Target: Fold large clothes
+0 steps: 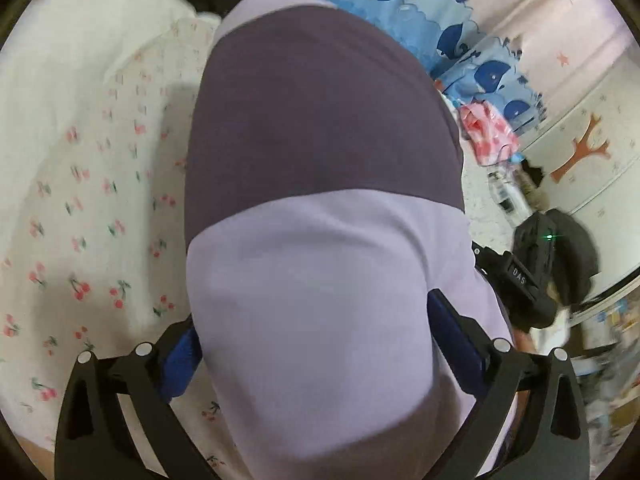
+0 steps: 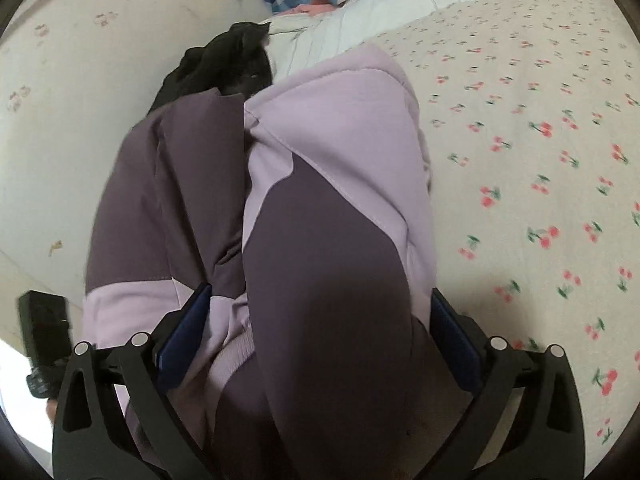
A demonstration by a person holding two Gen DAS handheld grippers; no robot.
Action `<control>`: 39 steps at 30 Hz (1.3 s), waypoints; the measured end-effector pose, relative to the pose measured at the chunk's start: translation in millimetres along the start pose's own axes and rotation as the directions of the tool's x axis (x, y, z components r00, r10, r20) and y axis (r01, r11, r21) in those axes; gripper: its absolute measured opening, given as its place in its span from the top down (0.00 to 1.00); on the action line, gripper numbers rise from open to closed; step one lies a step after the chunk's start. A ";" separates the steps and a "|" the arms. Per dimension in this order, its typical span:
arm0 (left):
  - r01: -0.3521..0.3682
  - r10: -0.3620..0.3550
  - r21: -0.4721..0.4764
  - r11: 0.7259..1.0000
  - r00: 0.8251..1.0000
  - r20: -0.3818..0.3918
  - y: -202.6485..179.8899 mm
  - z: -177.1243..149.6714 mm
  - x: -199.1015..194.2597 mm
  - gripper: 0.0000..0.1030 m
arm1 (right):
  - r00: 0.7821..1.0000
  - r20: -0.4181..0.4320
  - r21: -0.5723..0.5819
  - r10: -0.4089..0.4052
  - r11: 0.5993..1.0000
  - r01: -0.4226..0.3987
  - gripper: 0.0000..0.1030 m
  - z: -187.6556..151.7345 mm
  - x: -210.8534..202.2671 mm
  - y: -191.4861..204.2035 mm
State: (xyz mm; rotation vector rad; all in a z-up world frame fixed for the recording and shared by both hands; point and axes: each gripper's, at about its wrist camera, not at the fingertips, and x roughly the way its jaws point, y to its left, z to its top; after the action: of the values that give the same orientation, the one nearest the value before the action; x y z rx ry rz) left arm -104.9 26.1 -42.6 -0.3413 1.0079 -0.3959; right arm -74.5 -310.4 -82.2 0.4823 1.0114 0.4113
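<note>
A two-tone garment [image 1: 320,280], lilac with dark purple panels, lies bunched on a cherry-print bed sheet [image 1: 80,200]. My left gripper [image 1: 318,352] stands wide open, its blue pads [image 1: 180,360] flanking the lilac part without pinching it. In the right wrist view the same garment [image 2: 320,240] shows a dark purple panel over lilac, with a ribbed cuff low down. My right gripper [image 2: 318,336] also has its jaws wide apart, and the cloth fills the gap between the pads [image 2: 454,340].
A blue whale-print quilt [image 1: 460,40] and a pink cloth [image 1: 484,132] lie at the far side by the wall. A black garment [image 2: 232,68] sits beyond the purple one. A black device marked DAS [image 1: 520,284] is at the right. The cherry sheet [image 2: 540,160] stretches to the right.
</note>
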 end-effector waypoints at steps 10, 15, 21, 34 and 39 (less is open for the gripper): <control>-0.228 0.212 0.148 0.962 0.970 0.119 -13.7 4.7 -10.1 0.06 | 0.994 0.043 -0.071 -0.096 0.993 0.099 0.06 26.7 -48.3 35.2; -0.315 0.277 0.209 0.926 0.941 0.194 -27.6 -0.5 -11.7 0.06 | 0.990 0.132 -0.188 -0.046 0.980 0.071 0.06 79.5 -54.0 109.8; -0.378 0.301 0.286 0.880 0.912 0.280 -38.5 -16.2 -18.8 0.06 | 0.992 0.039 -0.037 -0.120 0.992 0.121 0.06 62.7 50.0 61.6; -0.347 0.256 0.354 0.868 0.925 0.280 -47.4 -18.2 -16.0 0.06 | 0.987 0.142 0.049 -0.070 0.997 0.064 0.07 36.7 26.3 33.4; -0.385 0.283 0.361 0.849 0.910 0.304 -48.7 -23.4 -17.3 0.06 | 0.988 0.142 0.029 -0.058 0.998 0.054 0.07 36.2 -8.2 48.9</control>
State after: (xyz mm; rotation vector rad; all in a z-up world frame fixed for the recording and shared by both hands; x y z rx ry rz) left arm -141.3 -10.7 -19.3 0.1739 0.7018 -0.2310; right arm -51.8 -281.6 -33.0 0.4982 0.8901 0.3095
